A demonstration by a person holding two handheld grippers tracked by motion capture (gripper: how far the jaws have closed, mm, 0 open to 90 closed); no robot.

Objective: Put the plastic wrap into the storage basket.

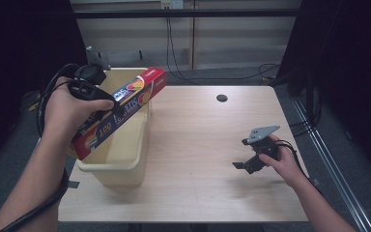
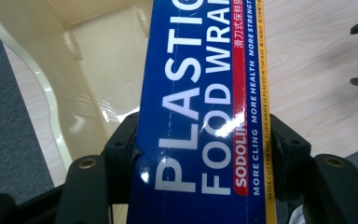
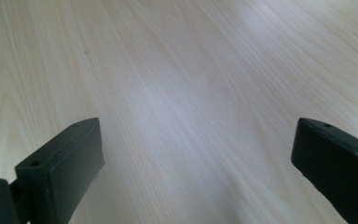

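Pale wood grain covers the counter, which stands before dark curtains with cables trailing along the far wall. At its left edge sits a cream plastic bin. Above the bin, the left gripper has its fingers clamped on the long sides of a blue and red plastic food wrap box, held tilted over the bin's open top with its far end higher. On the right, the right gripper hovers low over bare wood, its fingers wide apart with nothing between them.
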